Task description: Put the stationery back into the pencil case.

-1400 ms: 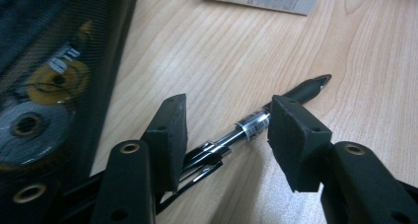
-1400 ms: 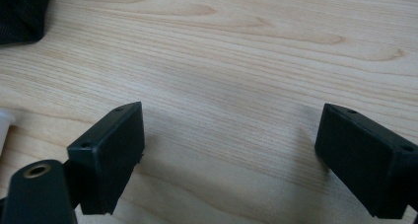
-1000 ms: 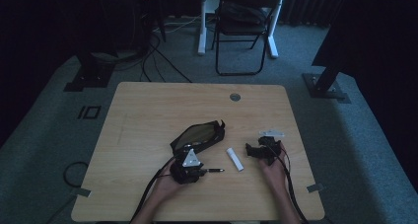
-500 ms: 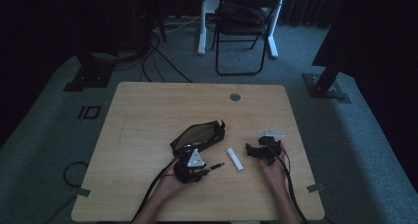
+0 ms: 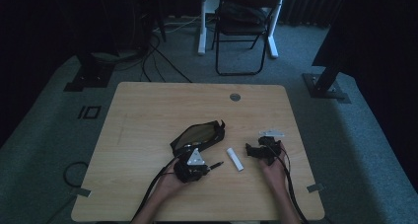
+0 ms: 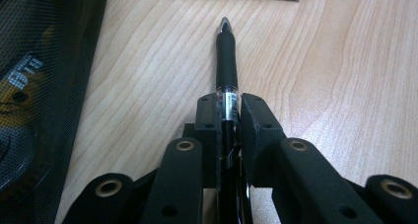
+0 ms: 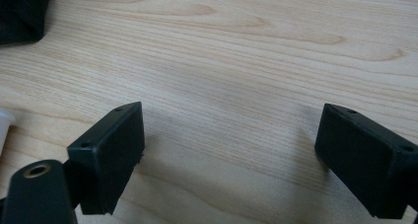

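Note:
A black pen (image 6: 226, 56) with a silver tip lies along the wooden table (image 5: 148, 115), pointing away from my left gripper (image 6: 228, 108). That gripper's jaws have just been closing, and its pads now press on the pen's clear barrel. In the high view the left gripper (image 5: 206, 167) sits near the front of the table with the pen (image 5: 217, 164) sticking out to the right. My right gripper (image 7: 236, 140) rests low over bare wood, open with nothing between its jaws. From above, the right gripper (image 5: 251, 151) is at the front right, pointing left.
A black mesh pouch (image 5: 197, 135) lies just behind the left gripper, and its mesh (image 6: 34, 86) runs along the left side of that gripper's view. A small white stick-like object (image 5: 234, 158) lies between the two grippers. A folding chair (image 5: 246, 26) stands beyond the table.

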{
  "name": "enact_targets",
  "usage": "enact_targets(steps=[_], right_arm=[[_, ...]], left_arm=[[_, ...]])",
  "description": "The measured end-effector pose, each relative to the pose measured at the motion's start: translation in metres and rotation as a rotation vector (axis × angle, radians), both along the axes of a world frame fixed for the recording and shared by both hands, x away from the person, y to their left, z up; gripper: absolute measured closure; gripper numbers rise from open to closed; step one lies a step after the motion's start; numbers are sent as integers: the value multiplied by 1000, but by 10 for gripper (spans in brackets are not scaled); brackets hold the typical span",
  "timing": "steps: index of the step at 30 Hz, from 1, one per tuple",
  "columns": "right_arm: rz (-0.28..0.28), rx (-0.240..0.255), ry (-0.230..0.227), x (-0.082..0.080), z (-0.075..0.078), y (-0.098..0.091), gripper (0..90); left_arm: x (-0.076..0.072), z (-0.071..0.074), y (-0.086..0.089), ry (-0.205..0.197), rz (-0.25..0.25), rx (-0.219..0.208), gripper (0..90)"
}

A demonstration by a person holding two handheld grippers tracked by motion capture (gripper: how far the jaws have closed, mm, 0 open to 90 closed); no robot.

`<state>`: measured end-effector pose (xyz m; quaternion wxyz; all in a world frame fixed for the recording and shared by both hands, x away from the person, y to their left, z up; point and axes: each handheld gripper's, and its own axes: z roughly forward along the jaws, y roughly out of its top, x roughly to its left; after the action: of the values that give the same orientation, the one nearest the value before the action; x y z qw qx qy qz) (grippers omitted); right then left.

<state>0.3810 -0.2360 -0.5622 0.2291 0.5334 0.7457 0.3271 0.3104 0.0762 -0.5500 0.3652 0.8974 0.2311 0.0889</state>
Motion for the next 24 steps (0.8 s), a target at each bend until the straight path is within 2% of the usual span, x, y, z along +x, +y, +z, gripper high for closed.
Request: enact_targets(steps=[7,11,24], right_arm=[[0,0,0,0,0,0,114],[0,0,0,0,0,0,114],[0,0,0,0,0,0,114]], left_arm=[[1,1,4,-1,18,7,794],[0,2,5,0,20,-4,794],[-2,19,10,-17,18,-56,794]])
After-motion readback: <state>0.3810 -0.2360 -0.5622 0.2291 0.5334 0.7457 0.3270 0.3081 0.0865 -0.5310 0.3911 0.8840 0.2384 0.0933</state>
